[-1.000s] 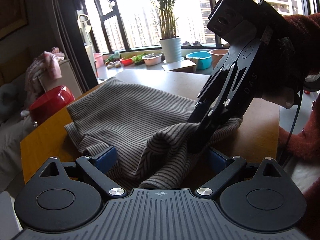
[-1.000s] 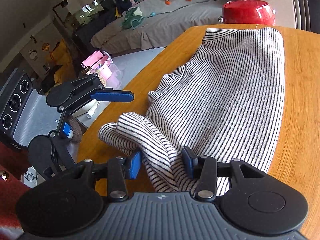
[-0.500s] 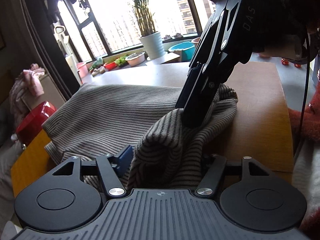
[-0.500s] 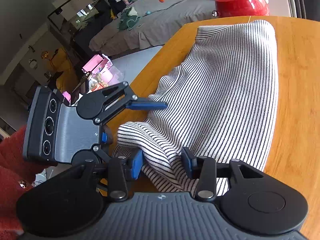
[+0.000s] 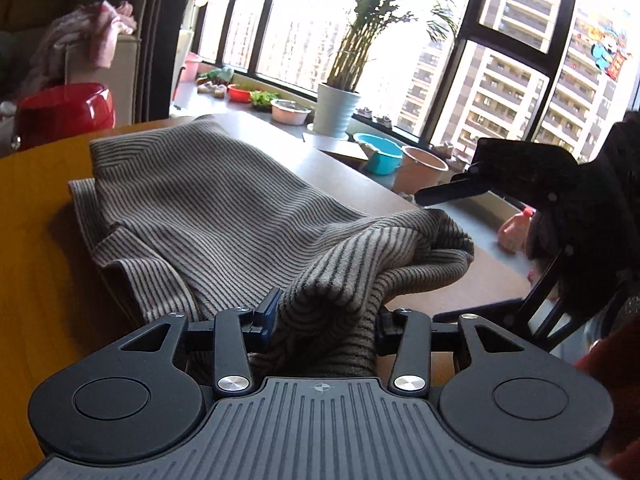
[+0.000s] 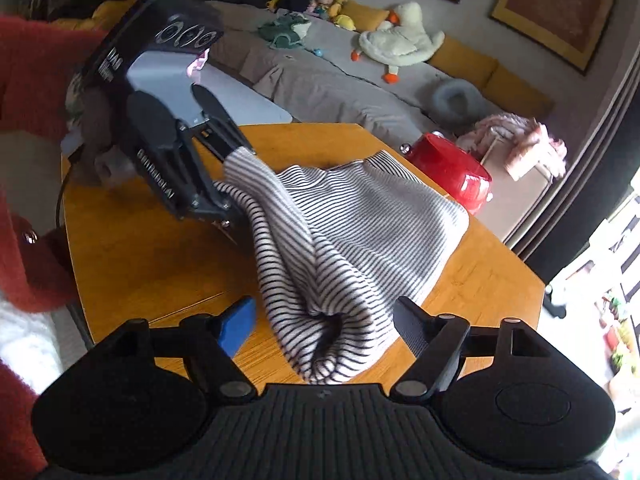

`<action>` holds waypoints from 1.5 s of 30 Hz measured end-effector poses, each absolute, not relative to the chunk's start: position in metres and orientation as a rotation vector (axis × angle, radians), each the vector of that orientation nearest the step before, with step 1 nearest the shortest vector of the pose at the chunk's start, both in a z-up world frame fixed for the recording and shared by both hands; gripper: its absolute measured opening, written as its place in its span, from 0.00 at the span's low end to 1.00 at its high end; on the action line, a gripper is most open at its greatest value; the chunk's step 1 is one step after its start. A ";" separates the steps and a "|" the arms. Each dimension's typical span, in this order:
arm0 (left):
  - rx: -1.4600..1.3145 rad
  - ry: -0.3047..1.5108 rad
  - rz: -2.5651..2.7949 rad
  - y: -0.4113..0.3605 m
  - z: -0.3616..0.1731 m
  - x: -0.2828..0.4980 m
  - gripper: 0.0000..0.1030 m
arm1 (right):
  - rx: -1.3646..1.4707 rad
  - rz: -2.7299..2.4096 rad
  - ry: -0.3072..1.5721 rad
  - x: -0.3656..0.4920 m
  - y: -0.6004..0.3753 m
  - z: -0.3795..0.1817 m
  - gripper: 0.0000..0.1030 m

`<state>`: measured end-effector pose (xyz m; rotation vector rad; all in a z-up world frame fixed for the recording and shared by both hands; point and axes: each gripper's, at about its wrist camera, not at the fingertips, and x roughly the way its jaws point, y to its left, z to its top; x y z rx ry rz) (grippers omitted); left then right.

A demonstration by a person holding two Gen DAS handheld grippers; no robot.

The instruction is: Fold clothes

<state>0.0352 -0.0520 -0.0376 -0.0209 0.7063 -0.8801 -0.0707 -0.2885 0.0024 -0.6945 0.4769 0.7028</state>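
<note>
- Left wrist view: an orange wooden table (image 5: pixel 36 240) carries the striped garment (image 5: pixel 224 208). Beyond it, a window sill holds a white-potted plant (image 5: pixel 336 108), a teal basin (image 5: pixel 380 156) and small bowls, with apartment blocks outside.
- Right wrist view: behind the table stand a grey sofa (image 6: pixel 332 84) with a white plush duck (image 6: pixel 400 40), a glossy red container (image 6: pixel 452 172) and framed pictures on the wall.
- The garment is a ribbed knit, pale with thin dark stripes; most lies flat on the table, its near edge lifted in soft rolls.
- Left gripper (image 5: pixel 324 316): fingers pressed against a thick bunch of that knit, gripping it.
- Right gripper (image 6: pixel 324 320): blue-padded fingers spread wide, a rolled fold lying loose between them, touching neither pad.
</note>
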 end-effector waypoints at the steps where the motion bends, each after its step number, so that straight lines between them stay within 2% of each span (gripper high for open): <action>1: -0.056 0.719 -0.879 -0.049 -0.038 0.039 0.45 | -0.756 0.695 0.447 -0.072 -0.281 -0.005 0.80; 4: -0.140 0.747 -0.876 -0.041 -0.037 0.047 0.45 | -0.922 0.660 0.362 -0.070 -0.258 -0.029 0.81; 7: -0.128 0.748 -0.871 -0.042 -0.038 0.046 0.45 | -0.948 0.645 0.349 -0.059 -0.247 -0.039 0.77; 8: -0.124 0.748 -0.869 -0.045 -0.038 0.043 0.45 | -0.923 0.649 0.370 -0.054 -0.246 -0.037 0.63; 9: -0.126 0.748 -0.871 -0.046 -0.037 0.042 0.45 | -0.885 0.654 0.406 -0.049 -0.245 -0.034 0.43; 12: -0.135 0.747 -0.894 -0.047 -0.032 0.033 0.45 | -0.784 0.677 0.488 -0.047 -0.249 -0.022 0.32; 16: -0.082 0.730 -0.949 -0.052 -0.022 0.007 0.50 | -0.728 0.708 0.552 -0.063 -0.263 -0.007 0.30; 19: -0.049 0.712 -0.967 -0.045 -0.008 -0.011 0.60 | -0.688 0.730 0.607 -0.076 -0.272 0.009 0.29; 21: -0.063 0.681 -0.962 -0.033 0.006 -0.019 0.73 | -0.667 0.734 0.633 -0.083 -0.277 0.017 0.29; 24: -0.140 0.613 -0.916 -0.013 0.029 -0.014 0.77 | -0.644 0.737 0.661 -0.088 -0.281 0.026 0.29; 26: -0.194 0.571 -0.892 -0.008 0.039 0.001 0.73 | -0.650 0.743 0.670 -0.093 -0.281 0.028 0.29; 28: -0.215 0.568 -0.882 -0.016 0.038 0.019 0.58 | -0.662 0.752 0.679 -0.098 -0.281 0.030 0.29; 29: -0.214 0.584 -0.880 -0.024 0.035 0.026 0.43 | -0.665 0.757 0.686 -0.100 -0.280 0.031 0.29; 30: -0.192 0.610 -0.881 -0.035 0.028 0.034 0.40 | -0.661 0.762 0.694 -0.102 -0.280 0.033 0.29; 37: 0.039 0.792 -0.868 -0.091 -0.029 0.062 0.38 | -0.566 0.783 0.752 -0.113 -0.292 0.068 0.29; 40: 0.072 0.792 -0.884 -0.096 -0.037 0.058 0.38 | -0.527 0.770 0.741 -0.108 -0.301 0.095 0.29; 45: 0.046 0.795 -0.915 -0.090 -0.039 0.055 0.39 | -0.529 0.765 0.734 -0.089 -0.298 0.102 0.29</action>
